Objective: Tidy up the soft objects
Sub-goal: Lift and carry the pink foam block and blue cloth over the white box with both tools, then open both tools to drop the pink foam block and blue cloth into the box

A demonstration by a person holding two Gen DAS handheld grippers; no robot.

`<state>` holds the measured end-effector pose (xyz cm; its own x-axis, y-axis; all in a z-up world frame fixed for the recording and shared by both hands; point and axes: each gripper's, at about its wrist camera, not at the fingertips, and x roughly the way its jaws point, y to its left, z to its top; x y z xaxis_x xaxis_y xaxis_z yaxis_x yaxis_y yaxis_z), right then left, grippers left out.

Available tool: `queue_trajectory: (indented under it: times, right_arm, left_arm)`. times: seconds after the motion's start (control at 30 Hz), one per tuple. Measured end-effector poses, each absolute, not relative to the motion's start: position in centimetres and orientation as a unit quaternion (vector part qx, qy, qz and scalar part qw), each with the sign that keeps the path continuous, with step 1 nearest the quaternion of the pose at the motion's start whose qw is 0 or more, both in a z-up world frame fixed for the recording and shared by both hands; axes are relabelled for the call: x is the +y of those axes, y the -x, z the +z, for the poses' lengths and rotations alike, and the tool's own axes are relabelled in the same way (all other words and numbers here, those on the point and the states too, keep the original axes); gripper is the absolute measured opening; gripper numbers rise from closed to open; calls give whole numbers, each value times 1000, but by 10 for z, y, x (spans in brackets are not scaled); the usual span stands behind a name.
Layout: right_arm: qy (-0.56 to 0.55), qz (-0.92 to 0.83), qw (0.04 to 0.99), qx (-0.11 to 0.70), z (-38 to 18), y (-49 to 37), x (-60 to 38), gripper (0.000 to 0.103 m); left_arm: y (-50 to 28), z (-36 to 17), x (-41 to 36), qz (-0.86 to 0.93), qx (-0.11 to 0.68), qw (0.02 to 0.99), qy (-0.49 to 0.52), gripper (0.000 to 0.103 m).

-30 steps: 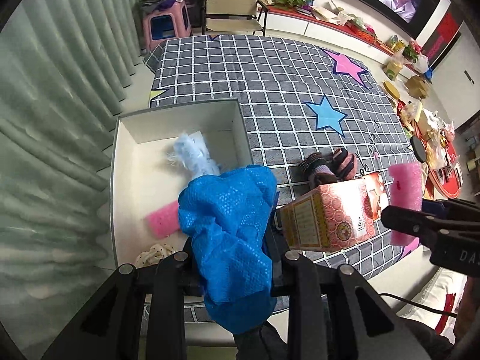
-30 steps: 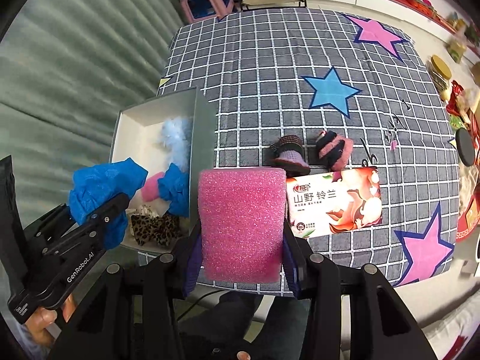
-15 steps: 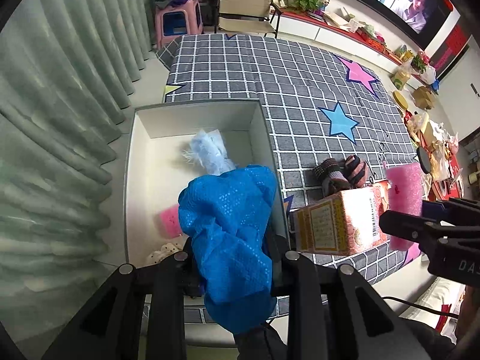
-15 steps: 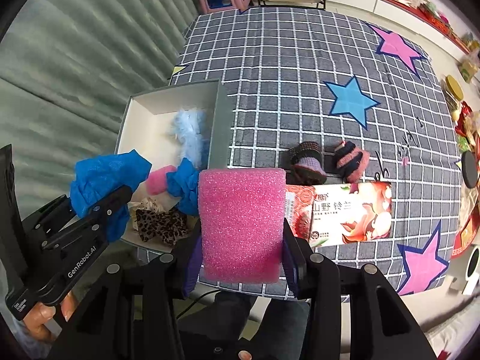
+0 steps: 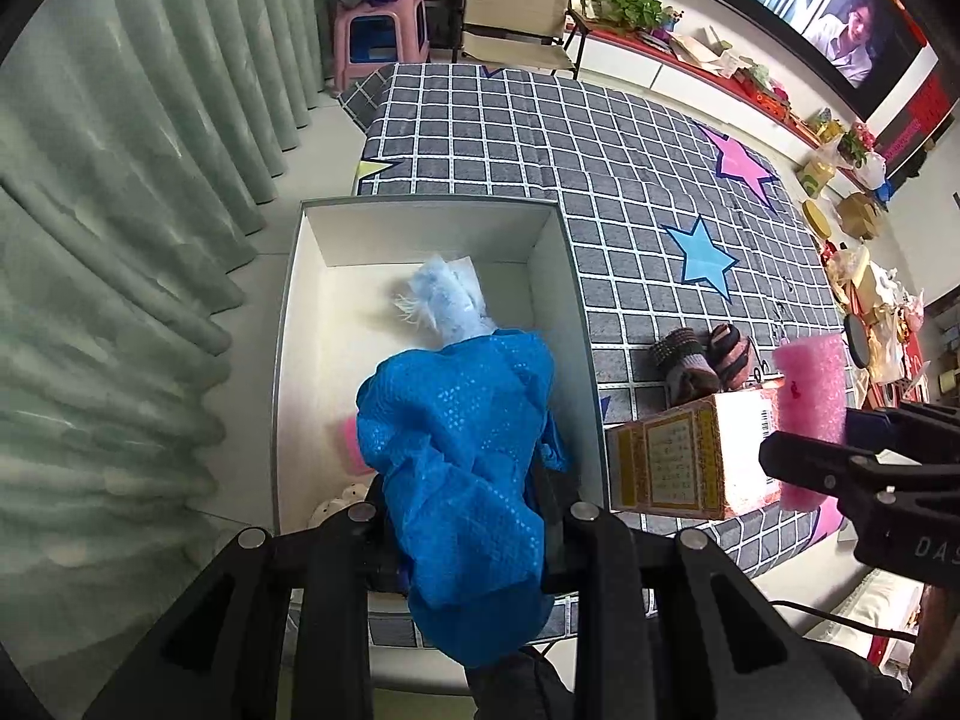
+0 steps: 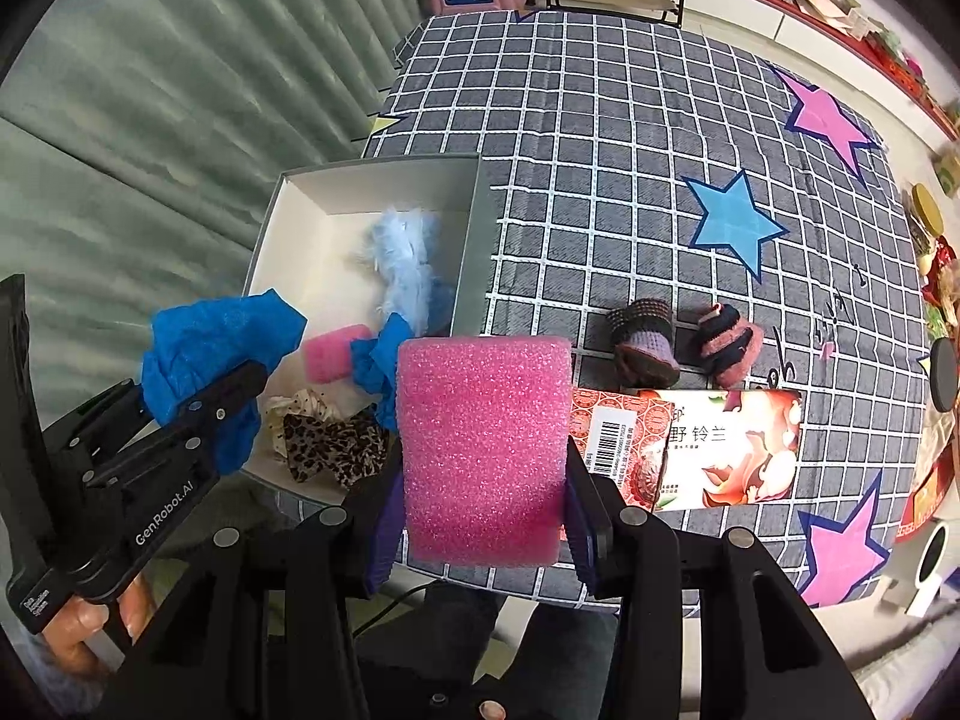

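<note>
Moved over the white box point(image 5: 288, 360), left jaws clamp crinkled blue cloth point(image 5: 462, 456) — right jaws squeeze spongy pink foam point(image 6: 483, 450).

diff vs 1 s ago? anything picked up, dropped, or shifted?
The left gripper, still shut on the blue cloth, has moved left and further over the white box. Nothing was let go or picked up. The right gripper stays clamped on the pink sponge over the table's near edge. Box contents, the tissue box and the knitted booties haven't shifted.
</note>
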<state>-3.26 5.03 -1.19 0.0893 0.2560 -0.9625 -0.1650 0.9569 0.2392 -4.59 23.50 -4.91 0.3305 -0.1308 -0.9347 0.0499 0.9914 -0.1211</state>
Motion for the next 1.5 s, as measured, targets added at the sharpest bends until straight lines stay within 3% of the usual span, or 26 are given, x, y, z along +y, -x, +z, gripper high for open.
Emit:
queue_trajectory:
  times: [1.03,1.5]
  right_arm:
    - [-23,170,723,669,-23,22,70,47]
    - [-3,205,723,660,-29,-27,119,47]
  left_arm:
    - [38,-64,246,-28,588,807,40,30]
    - [-8,-72,261,0,588,808,44,31]
